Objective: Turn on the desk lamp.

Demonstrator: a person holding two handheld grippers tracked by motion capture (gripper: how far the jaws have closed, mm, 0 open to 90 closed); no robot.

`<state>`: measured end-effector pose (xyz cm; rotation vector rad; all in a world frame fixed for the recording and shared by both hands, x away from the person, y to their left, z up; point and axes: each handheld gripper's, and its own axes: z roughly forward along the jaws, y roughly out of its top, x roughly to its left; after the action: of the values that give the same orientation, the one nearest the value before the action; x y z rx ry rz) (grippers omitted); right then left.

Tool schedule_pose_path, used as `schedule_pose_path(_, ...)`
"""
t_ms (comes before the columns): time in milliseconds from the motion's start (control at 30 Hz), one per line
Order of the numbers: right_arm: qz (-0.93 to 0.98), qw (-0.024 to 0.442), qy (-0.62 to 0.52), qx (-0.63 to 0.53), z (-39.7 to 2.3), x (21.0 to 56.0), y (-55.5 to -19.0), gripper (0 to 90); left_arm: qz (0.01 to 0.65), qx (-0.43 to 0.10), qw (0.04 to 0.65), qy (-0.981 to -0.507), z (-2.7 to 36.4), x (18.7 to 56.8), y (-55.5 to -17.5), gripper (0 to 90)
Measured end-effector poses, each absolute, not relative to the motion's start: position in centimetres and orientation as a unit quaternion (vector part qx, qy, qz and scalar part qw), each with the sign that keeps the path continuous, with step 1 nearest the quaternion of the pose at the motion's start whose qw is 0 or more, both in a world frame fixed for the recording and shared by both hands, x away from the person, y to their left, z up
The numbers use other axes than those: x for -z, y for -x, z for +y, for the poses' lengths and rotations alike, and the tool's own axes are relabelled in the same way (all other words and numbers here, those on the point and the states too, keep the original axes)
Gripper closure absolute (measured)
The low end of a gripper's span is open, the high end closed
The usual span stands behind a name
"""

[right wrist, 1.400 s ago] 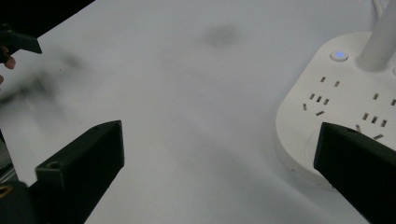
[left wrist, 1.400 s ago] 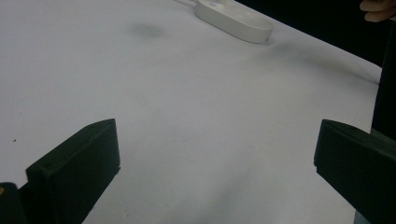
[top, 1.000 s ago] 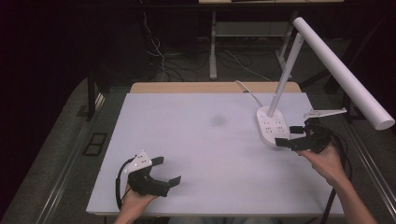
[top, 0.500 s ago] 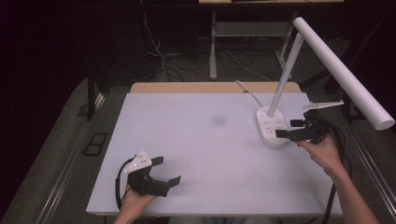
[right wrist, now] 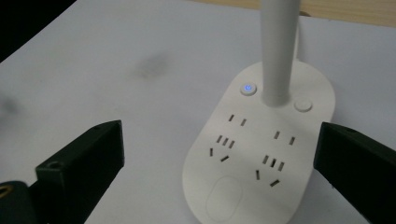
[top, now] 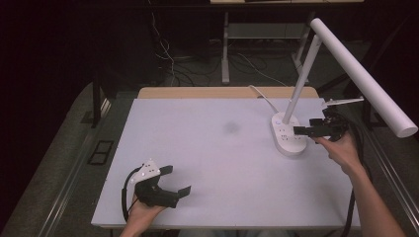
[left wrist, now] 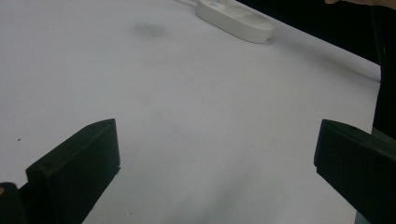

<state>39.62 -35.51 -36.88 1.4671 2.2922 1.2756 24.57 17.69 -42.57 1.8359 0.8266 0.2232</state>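
i see the table (top: 212, 163) as one broad white sheet, bare across the middle, which gives both of my hands room to work. at its 2 o'clock edge stands the desk lamp (top: 363, 69), its long white head slanting out past the table so its light would fall inward. the lamp base (top: 288, 136), an oval block with sockets and two round buttons, sits flat on the table near that edge with its cord running off toward 12. my right gripper (top: 302, 131) hovers over the base from the 3 o'clock side, jaws spread wide and gripping nothing; in the right gripper view the base (right wrist: 261, 154) lies between them, so i judge i am lining up on a button (right wrist: 248, 88), the one that glows blue. my left gripper (top: 179, 181) rests at 7 o'clock, jaws wide, empty, parked well apart from the lamp.
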Motion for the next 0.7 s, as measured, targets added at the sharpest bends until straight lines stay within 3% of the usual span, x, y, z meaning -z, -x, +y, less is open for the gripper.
schedule_pose_path(267, 0.754, 0.068, -0.503, -0.416, -36.2, 37.5, -40.9, 5.5, 0.347, -0.092, 0.528, -0.770, 17.6, 42.6, -24.6, 0.0)
schedule_pose_path(367, 0.754, 0.066, -0.512, -0.407, -36.7, 38.0, -41.7, 15.8, 0.346, -0.092, 0.529, -0.770, 17.6, 42.6, -24.6, 0.0)
schedule_pose_path(433, 0.756, 0.069, -0.513, -0.402, -36.8, 38.1, -42.1, 16.1, 0.347, -0.091, 0.529, -0.769, 17.6, 42.6, -24.6, 0.0)
schedule_pose_path(500, 0.758, 0.067, -0.513, -0.397, -36.9, 38.2, -42.5, 22.5, 0.347, -0.091, 0.529, -0.769, 17.6, 42.6, -24.6, 0.0)
schedule_pose_path(700, 0.756, 0.056, -0.523, -0.389, -37.2, 38.8, -43.8, 30.7, 0.345, -0.089, 0.530, -0.770, 17.6, 42.6, -24.6, 0.0)
